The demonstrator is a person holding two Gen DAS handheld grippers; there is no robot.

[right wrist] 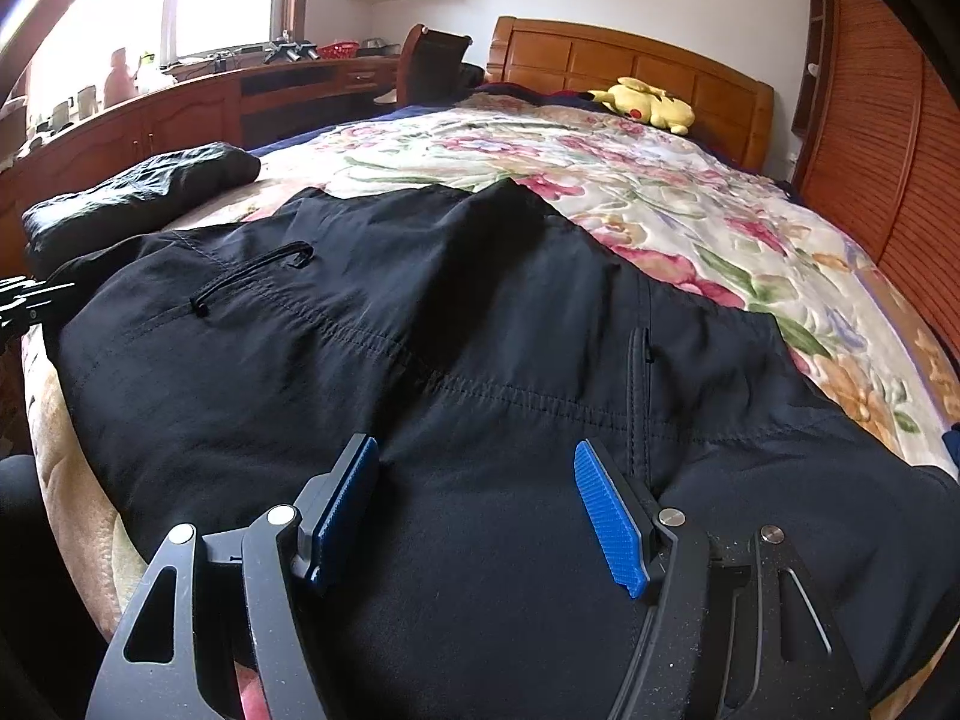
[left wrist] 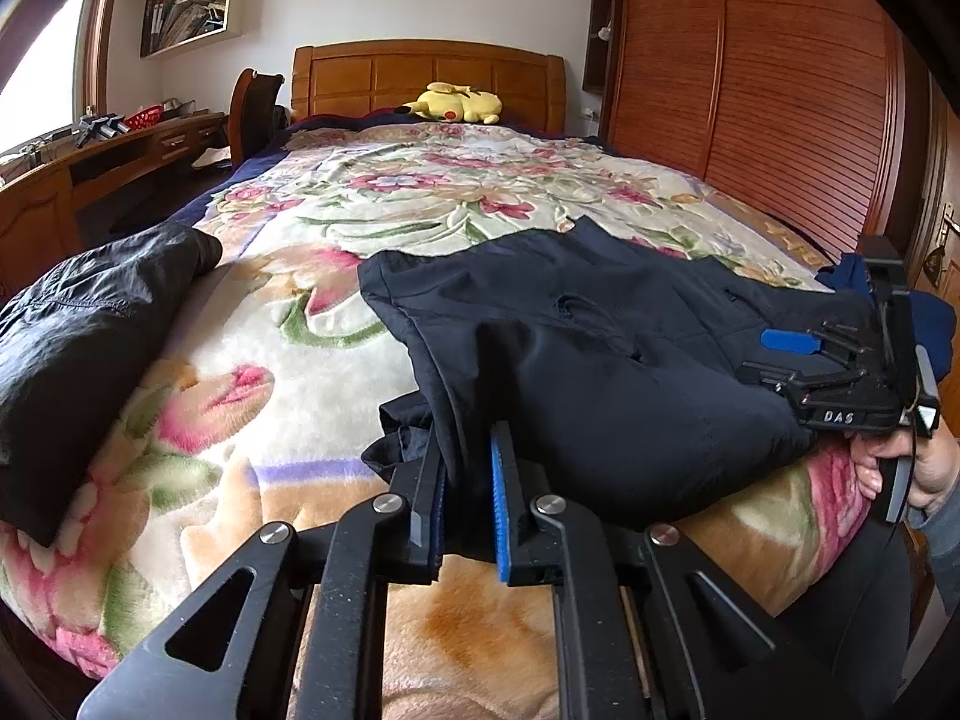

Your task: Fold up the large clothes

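Note:
Dark navy trousers (left wrist: pixel 576 324) lie spread at the near end of the floral bed; they fill the right wrist view (right wrist: pixel 420 360). My left gripper (left wrist: pixel 468 480) is shut on the trousers' near left edge, with fabric pinched between its blue pads. My right gripper (right wrist: pixel 480 510) is open, its blue pads (right wrist: pixel 606 516) spread wide just over the trousers' near right part. The right gripper also shows in the left wrist view (left wrist: pixel 798 354), resting above the cloth.
A folded black garment (left wrist: pixel 90 330) lies on the bed's left near corner. A yellow plush toy (left wrist: pixel 456 102) sits by the wooden headboard (left wrist: pixel 426 78). A desk (left wrist: pixel 90 168) runs along the left, a wooden wardrobe (left wrist: pixel 750 90) along the right. Blue clothing (left wrist: pixel 936 312) lies at the far right.

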